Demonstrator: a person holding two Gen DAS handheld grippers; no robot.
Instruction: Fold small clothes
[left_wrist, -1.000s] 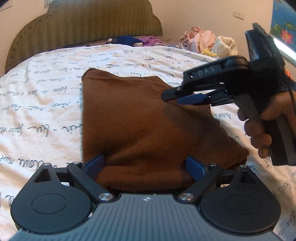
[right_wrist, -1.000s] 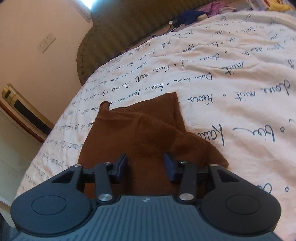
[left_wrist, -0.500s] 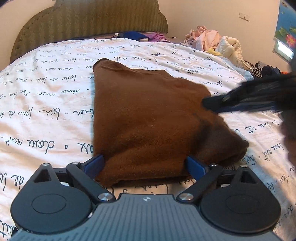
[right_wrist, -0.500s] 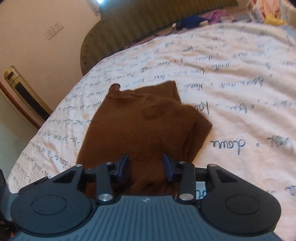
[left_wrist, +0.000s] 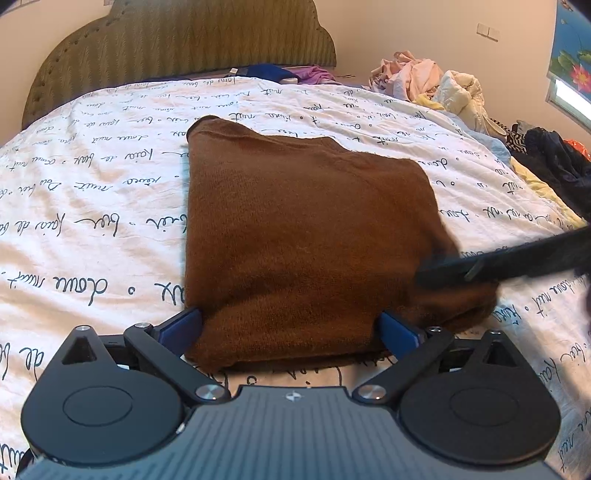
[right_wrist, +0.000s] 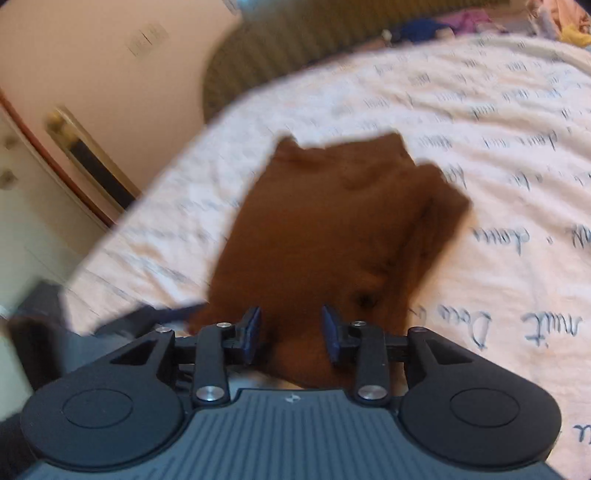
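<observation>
A brown knit garment (left_wrist: 303, 236) lies folded on the white bed sheet (left_wrist: 92, 206) printed with script. My left gripper (left_wrist: 291, 328) is wide open, its blue pads on either side of the garment's near folded edge. My right gripper (right_wrist: 291, 328) is partly open above the garment's near edge (right_wrist: 332, 236), with nothing held between its pads. In the left wrist view the right gripper shows as a blurred dark bar (left_wrist: 517, 258) over the garment's right corner. In the right wrist view the left gripper shows as a blurred dark shape at lower left (right_wrist: 122, 321).
An olive padded headboard (left_wrist: 177, 44) stands at the far end of the bed. A pile of unfolded clothes (left_wrist: 436, 81) lies at the far right, with darker clothes (left_wrist: 546, 155) along the right edge. Blue and purple items (left_wrist: 280, 72) lie by the headboard.
The right gripper has come down from above the garment to its right corner and pulled back towards the near edge. The left gripper stays open at the near fold.
</observation>
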